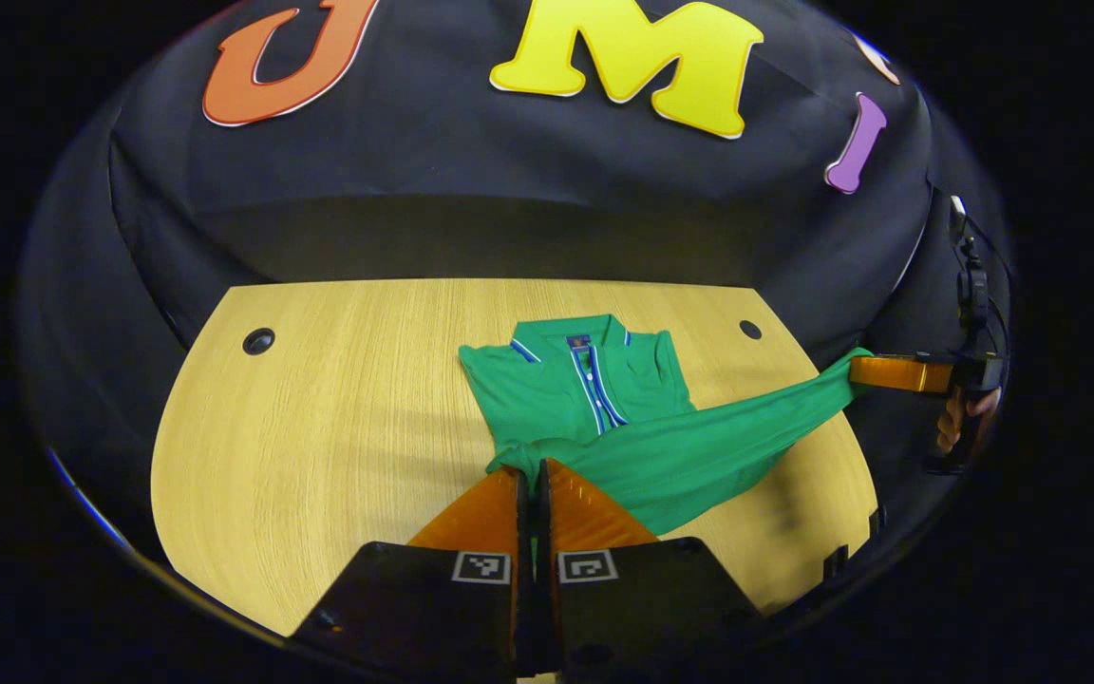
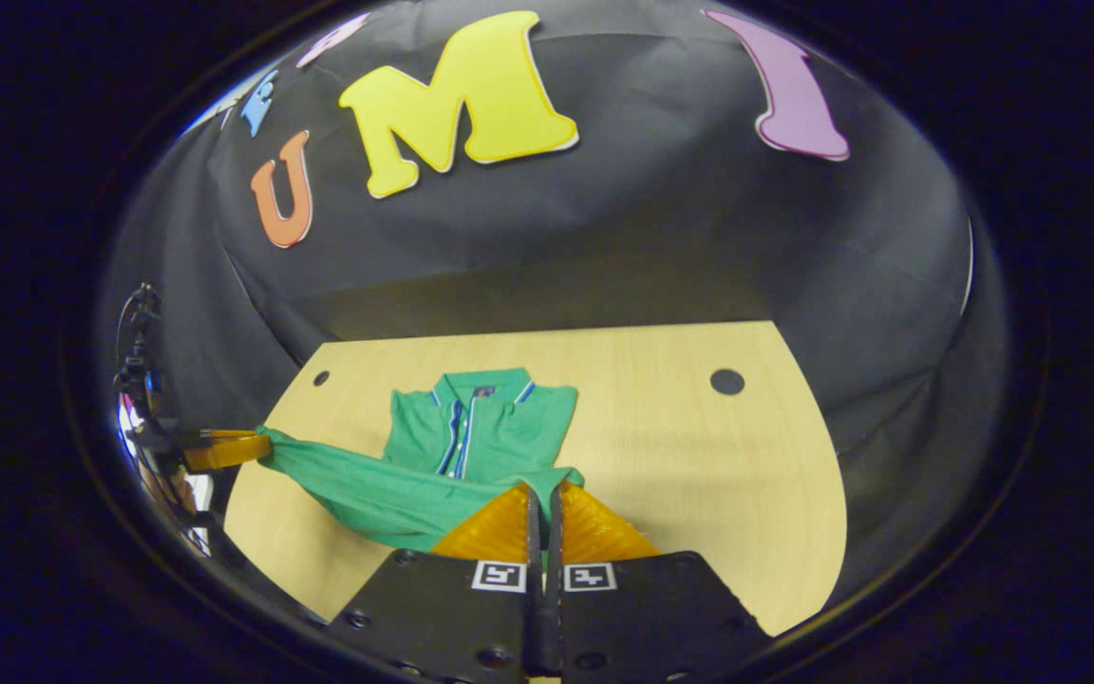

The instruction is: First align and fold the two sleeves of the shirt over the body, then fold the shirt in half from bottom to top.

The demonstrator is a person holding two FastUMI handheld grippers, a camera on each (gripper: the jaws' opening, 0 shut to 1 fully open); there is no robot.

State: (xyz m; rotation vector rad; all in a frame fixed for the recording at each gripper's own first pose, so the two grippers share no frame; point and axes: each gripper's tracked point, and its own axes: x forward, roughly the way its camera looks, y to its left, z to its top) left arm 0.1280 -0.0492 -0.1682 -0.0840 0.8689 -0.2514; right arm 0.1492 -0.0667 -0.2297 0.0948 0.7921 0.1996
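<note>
**Both grippers clamped on the shirt's bottom hem**

Now the green shirt (image 1: 594, 399) lies collar-away on the wooden table (image 1: 319, 427), its lower part lifted off the surface. The left gripper (image 1: 533, 470) pinches one hem corner just ahead of its fingers; the right gripper (image 2: 543, 492) pinches the other, fabric stretched between them.

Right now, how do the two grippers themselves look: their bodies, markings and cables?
Each gripper has a black, blocky body split down the middle. The left gripper and right gripper each carry two small square black-and-white markers, one per half. Their fingers are wedge-shaped with ridged faces. In the left gripper view, thin black cables rise above the far gripper.
</note>
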